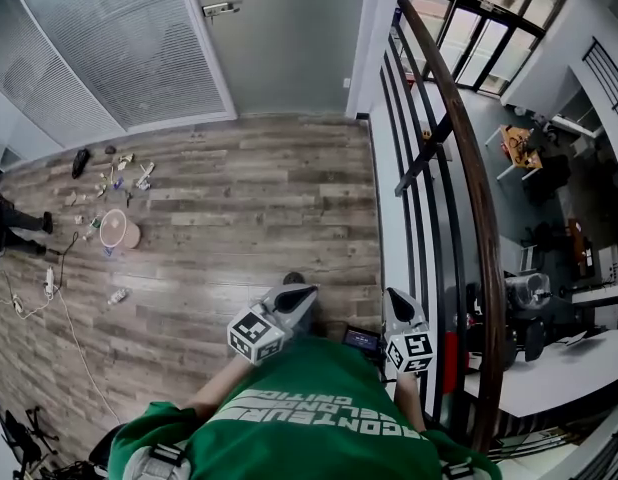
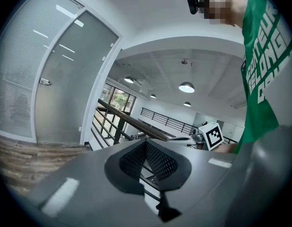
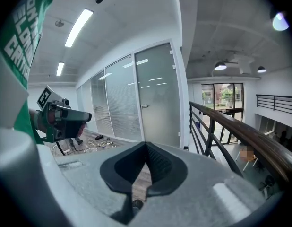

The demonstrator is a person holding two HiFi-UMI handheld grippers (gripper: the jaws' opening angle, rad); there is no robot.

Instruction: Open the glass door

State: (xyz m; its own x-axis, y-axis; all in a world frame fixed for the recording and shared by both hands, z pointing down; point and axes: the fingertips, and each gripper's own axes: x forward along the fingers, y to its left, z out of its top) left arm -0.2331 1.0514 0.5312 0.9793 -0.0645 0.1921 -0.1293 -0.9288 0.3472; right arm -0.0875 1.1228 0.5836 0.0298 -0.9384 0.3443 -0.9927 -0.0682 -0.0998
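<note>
The frosted glass door (image 1: 289,38) stands shut at the far end of the wooden floor, with its metal handle (image 1: 221,9) on the left edge. It also shows in the left gripper view as the glass door (image 2: 65,89) with handle (image 2: 44,82), and in the right gripper view as the door (image 3: 158,98) with handle (image 3: 144,106). My left gripper (image 1: 293,296) and right gripper (image 1: 397,304) are held close to my green shirt, far from the door. Both point toward it. The left gripper (image 2: 146,144) and right gripper (image 3: 146,146) are shut with nothing between the jaws.
A dark railing with a wooden handrail (image 1: 469,158) runs along the right, with a lower level beyond it. Small clutter, a round white thing (image 1: 115,228) and cables (image 1: 49,288) lie on the floor at left. A glass wall with blinds (image 1: 109,48) adjoins the door.
</note>
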